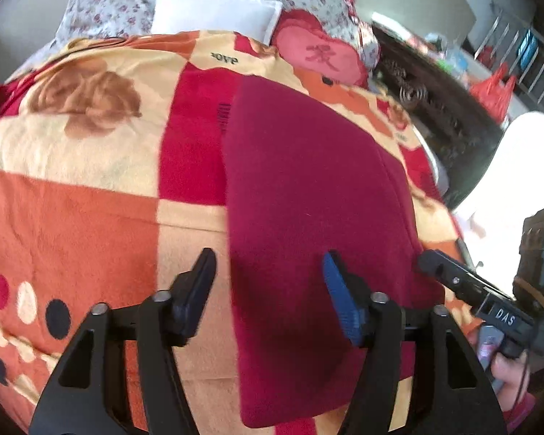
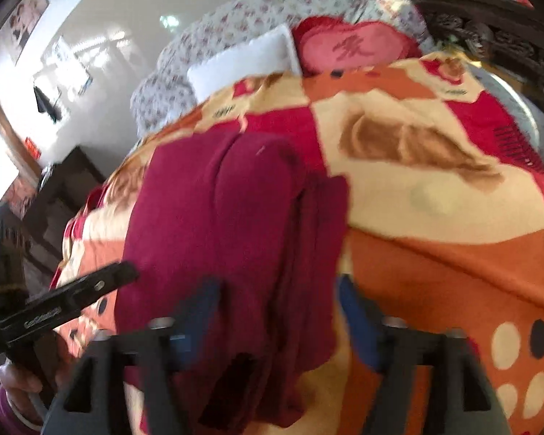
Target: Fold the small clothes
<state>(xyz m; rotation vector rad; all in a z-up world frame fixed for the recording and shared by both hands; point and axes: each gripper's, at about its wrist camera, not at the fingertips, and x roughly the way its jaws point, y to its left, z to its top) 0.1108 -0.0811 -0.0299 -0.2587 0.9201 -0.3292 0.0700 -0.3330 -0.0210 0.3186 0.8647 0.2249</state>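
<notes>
Currently I find the garment [image 1: 308, 181] flat on the blanket [image 1: 72, 199]. My left gripper [image 1: 268, 282] gapes over its left edge, my right gripper [image 2: 275, 311] gapes above its right edge, both empty.

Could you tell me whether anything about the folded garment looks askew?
Yes: in the right wrist view the dark red garment has a layer sticking out past its right edge, so the fold is uneven. It otherwise lies flat on the patterned blanket.

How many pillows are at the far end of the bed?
2: a white pillow lies against the flowery bedding, and a red heart pillow sits right beside it. More could be hidden behind the blanket.
</notes>
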